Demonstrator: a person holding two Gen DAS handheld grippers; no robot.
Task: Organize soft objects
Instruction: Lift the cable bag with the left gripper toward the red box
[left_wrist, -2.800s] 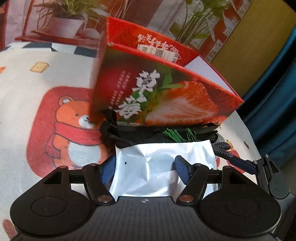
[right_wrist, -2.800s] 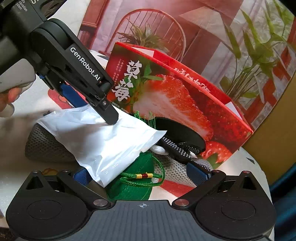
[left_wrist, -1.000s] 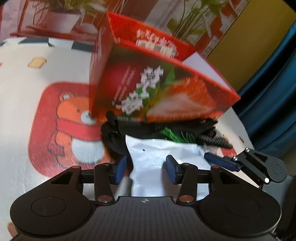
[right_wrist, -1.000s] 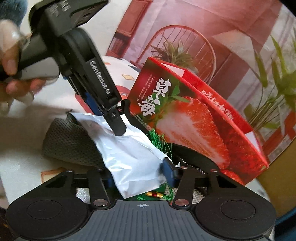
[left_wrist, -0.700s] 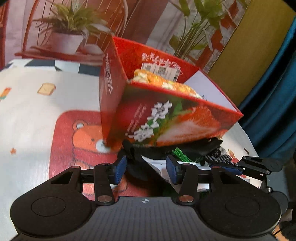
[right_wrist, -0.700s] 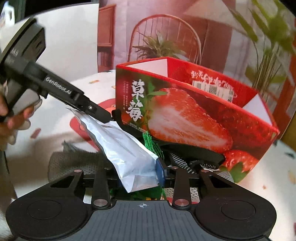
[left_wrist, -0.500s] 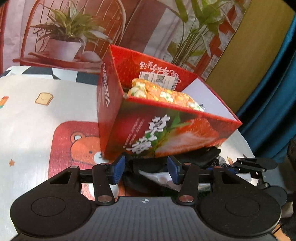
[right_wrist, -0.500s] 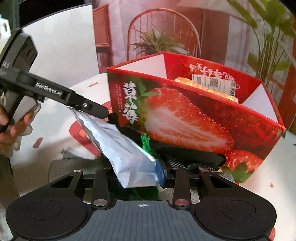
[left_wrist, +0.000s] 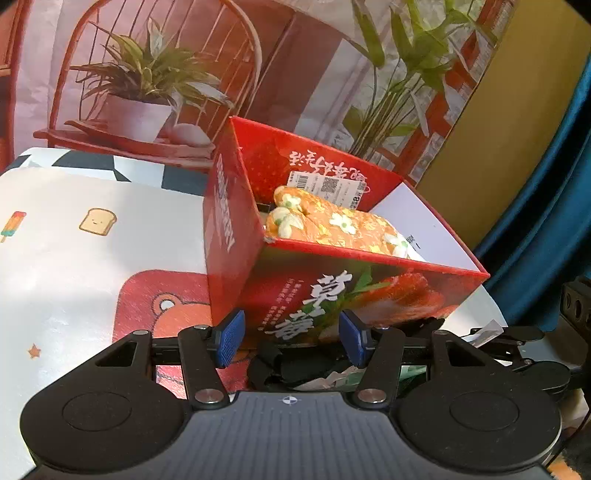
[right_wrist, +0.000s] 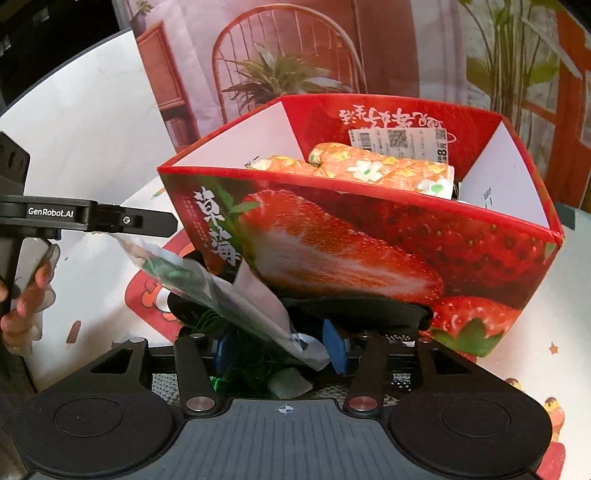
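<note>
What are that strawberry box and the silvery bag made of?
The strawberry box looks like glossy printed cardboard: thin stiff walls, white inside. The silvery bag seems thin plastic or foil film: it creases, shines, and partly shows green through it.

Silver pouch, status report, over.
Left gripper open, nothing between pads. Silver pouch slanting down into right gripper, grip unclear. Strawberry box directly ahead, rim above pouch.

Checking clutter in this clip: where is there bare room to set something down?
Bare tablecloth left of the strawberry box, around the toast print. Inside the box, only a narrow gap beside the floral roll. Crowded: in front of the box, where silver bag, green mesh and black cloth pile.
</note>
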